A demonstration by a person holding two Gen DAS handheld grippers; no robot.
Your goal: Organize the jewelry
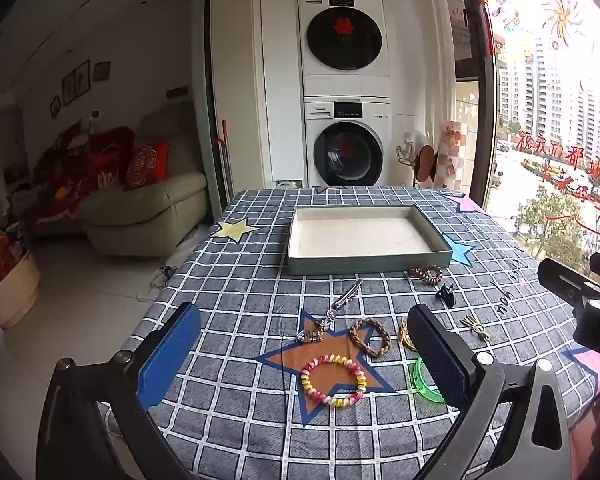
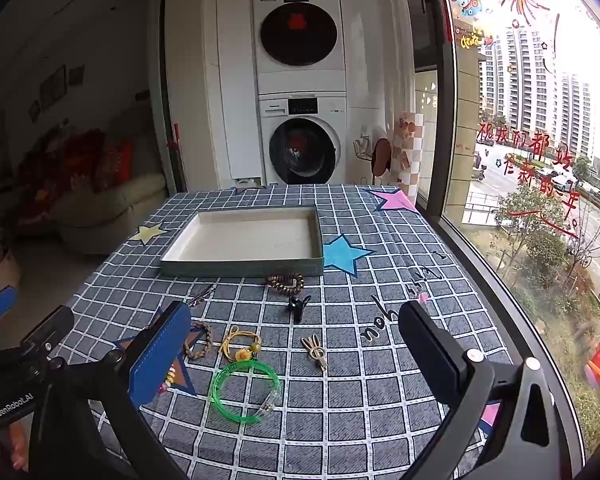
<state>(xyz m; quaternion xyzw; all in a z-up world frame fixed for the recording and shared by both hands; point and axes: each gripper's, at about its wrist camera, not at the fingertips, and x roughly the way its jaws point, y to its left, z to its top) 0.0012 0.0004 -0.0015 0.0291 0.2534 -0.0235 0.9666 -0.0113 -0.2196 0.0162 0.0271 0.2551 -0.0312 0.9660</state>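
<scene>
Jewelry lies scattered on the checked tablecloth (image 1: 236,312) ahead of both grippers, in front of the shallow tray (image 1: 364,264). Left to right: a pastel spiral bracelet (image 1: 333,380) sits between the spread fingers of the left gripper (image 1: 304,356), with a brown braided bracelet (image 1: 370,337) just beyond; a yellow hair tie (image 2: 240,346), green bangle (image 2: 246,392) and small beige clip (image 2: 315,351) lie between the parted fingers of the right gripper (image 2: 296,356). Both hover above the table, holding nothing.

Stacked washer-dryer (image 1: 345,92) against white wall — beige sofa (image 1: 140,204) left, bright window (image 2: 540,120) right.
</scene>
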